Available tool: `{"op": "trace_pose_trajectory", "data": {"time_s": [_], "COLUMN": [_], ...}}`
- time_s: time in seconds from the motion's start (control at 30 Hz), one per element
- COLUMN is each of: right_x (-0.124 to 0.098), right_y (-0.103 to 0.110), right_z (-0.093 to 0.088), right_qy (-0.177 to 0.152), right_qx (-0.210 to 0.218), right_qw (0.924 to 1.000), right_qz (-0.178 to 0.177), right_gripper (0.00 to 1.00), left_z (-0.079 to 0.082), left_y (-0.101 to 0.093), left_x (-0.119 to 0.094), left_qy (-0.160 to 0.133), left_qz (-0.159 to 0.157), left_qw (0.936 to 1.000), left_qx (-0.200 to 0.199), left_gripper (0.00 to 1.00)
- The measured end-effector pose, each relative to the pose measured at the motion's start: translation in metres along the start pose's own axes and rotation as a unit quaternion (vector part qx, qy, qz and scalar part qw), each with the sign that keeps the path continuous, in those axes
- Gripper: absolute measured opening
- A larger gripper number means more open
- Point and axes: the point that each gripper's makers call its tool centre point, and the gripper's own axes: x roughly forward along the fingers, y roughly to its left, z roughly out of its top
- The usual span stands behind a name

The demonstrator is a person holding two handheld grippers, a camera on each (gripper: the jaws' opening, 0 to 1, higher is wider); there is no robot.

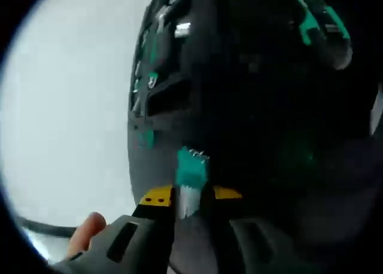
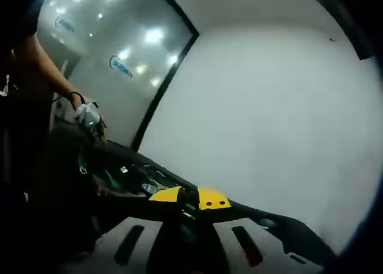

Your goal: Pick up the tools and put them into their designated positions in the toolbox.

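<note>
My left gripper (image 1: 191,195) is shut on a small teal-handled tool (image 1: 191,169) with a silver metal end, which sticks up between the yellow-tipped jaws. Right behind it lies the open black toolbox (image 1: 173,100), very close and dark, with teal-and-silver tools (image 1: 316,24) seated in its slots. In the right gripper view, my right gripper (image 2: 192,197) has its yellow tips together, and I see nothing between them. It hovers over the edge of the black toolbox (image 2: 125,172), where a few teal tools glint.
The white tabletop (image 1: 66,106) spreads to the left of the toolbox; a fingertip (image 1: 88,229) shows by the left gripper's body. In the right gripper view a person's arm (image 2: 45,67) reaches in from the left, before a glass wall (image 2: 119,40) and the white surface (image 2: 269,118).
</note>
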Motion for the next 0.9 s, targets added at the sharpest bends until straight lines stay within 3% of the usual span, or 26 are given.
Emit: {"op": "trace_pose_trajectory", "data": {"time_s": [0.03,0.23,0.37,0.53,0.67,0.8,0.9], "right_x": [0.0,0.001,0.0,-0.001,0.002,0.003,0.002], "right_y": [0.001,0.005,0.002,0.001,0.007,0.006,0.006], "right_z": [-0.002,-0.003,-0.005,-0.006,-0.008,-0.011,-0.011], "right_qy": [0.007,0.014,0.019,0.024,0.027,0.029,0.03], "right_qx": [-0.01,-0.035,-0.041,-0.049,-0.058,-0.059,-0.059], "right_qw": [0.9999,0.9993,0.999,0.9985,0.9979,0.9978,0.9978], "right_qz": [-0.001,0.001,-0.004,-0.006,-0.002,-0.003,-0.005], "right_gripper": [0.07,0.07,0.07,0.07,0.07,0.07,0.07], "left_z": [-0.006,-0.005,-0.005,-0.01,-0.006,0.0,0.003], "left_y": [0.006,0.012,0.013,0.023,0.04,0.043,0.05], "left_x": [0.007,0.014,0.014,0.027,0.023,0.024,0.023], "left_qy": [0.007,0.006,0.001,-0.018,-0.04,-0.057,-0.049], "left_qz": [0.009,-0.015,0.0,0.059,0.111,0.128,0.153], "left_qw": [0.9997,0.9998,0.9999,0.9979,0.9916,0.988,0.9856], "left_qx": [0.022,0.014,0.011,-0.017,-0.052,-0.066,-0.055], "left_gripper": [0.2,0.2,0.21,0.2,0.21,0.21,0.2]}}
